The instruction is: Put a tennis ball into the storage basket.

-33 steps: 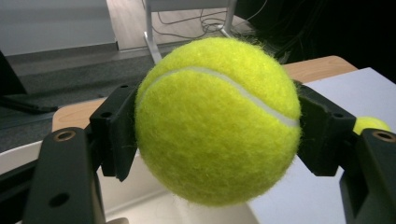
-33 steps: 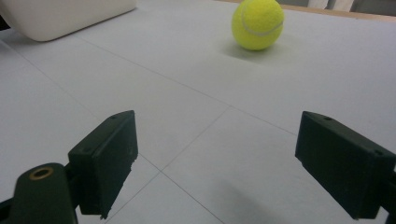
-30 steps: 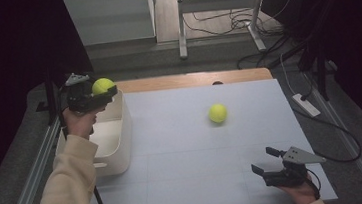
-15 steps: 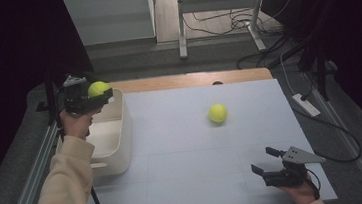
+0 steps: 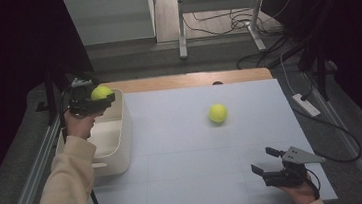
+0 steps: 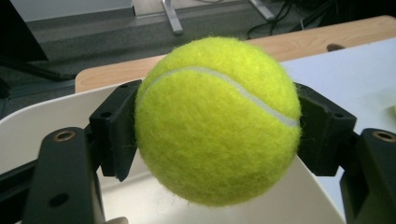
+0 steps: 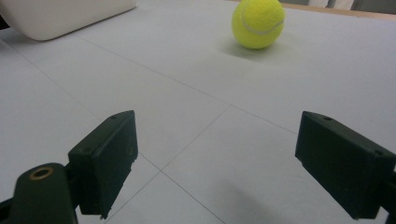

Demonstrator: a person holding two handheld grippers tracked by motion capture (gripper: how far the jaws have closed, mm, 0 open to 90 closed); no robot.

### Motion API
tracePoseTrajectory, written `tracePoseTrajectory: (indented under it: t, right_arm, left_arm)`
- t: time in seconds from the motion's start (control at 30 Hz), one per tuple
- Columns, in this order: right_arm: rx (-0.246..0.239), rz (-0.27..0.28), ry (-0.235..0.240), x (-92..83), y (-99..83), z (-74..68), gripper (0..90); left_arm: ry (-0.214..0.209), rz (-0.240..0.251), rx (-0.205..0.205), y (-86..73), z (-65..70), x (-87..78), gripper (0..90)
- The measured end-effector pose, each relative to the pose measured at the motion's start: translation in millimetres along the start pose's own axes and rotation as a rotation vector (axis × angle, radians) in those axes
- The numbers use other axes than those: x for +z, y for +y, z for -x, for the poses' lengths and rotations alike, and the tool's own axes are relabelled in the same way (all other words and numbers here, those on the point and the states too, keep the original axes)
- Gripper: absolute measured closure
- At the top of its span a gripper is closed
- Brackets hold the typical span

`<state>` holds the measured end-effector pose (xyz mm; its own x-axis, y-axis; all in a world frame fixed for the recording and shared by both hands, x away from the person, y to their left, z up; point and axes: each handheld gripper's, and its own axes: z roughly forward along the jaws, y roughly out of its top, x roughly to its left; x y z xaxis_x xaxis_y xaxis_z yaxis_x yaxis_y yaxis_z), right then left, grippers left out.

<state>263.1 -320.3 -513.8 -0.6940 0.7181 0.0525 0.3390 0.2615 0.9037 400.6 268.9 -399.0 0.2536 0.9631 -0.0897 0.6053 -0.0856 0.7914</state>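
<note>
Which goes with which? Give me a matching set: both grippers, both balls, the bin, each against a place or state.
1 left gripper
2 right gripper
3 held tennis ball
4 loose tennis ball
5 white bin

a resting on the table mid-surface
b jaws open, nothing between them
c at the table's left edge
d clamped between black jaws
e shut, above the bin

Pairs: 1-e, 2-b, 3-d, 4-a, 5-c

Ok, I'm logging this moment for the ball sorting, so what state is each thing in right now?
Left gripper: shut on a tennis ball, held above the bin.
Held tennis ball: clamped between the jaws, off the table.
Second tennis ball: loose on the table, untouched.
White bin: upright, open-topped, at the table's left edge.
Right gripper: open, holding nothing, low over the table.
</note>
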Motion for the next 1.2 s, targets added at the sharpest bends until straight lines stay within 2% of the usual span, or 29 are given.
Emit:
tracePoseTrajectory:
  t: [0.27,0.53,0.67,0.77,0.97,1.07,1.2]
  right_arm:
    - [0.0,-0.001,-0.001,0.2,-0.1,0.0,13.1]
    - [-0.005,0.0,0.001,0.1,0.1,-0.2,13.2]
    - [-0.001,0.001,0.001,0.1,0.0,0.4,13.1]
    - [-0.004,0.002,0.001,0.0,0.0,0.2,13.1]
    - [-0.006,0.002,0.001,-0.4,0.3,-0.2,13.1]
    - [-0.004,0.002,0.001,0.1,0.1,-0.2,13.1]
    - [-0.002,0.004,0.002,0.2,0.1,0.0,13.2]
  left_arm:
    - [0.001,-0.038,0.001,-3.1,-0.7,6.0,26.7]
    - [-0.016,-0.068,-0.003,-5.3,-0.6,9.1,26.6]
    - [-0.017,-0.064,-0.004,-4.6,-0.8,7.3,26.6]
    - [-0.034,-0.057,-0.008,-4.4,0.1,5.5,26.5]
    - [-0.022,-0.049,-0.005,-4.0,0.5,3.9,26.0]
    - [-0.017,-0.028,-0.027,-3.7,-0.8,2.4,20.5]
    - [-0.039,0.03,-0.049,-1.8,-1.4,-5.1,18.7]
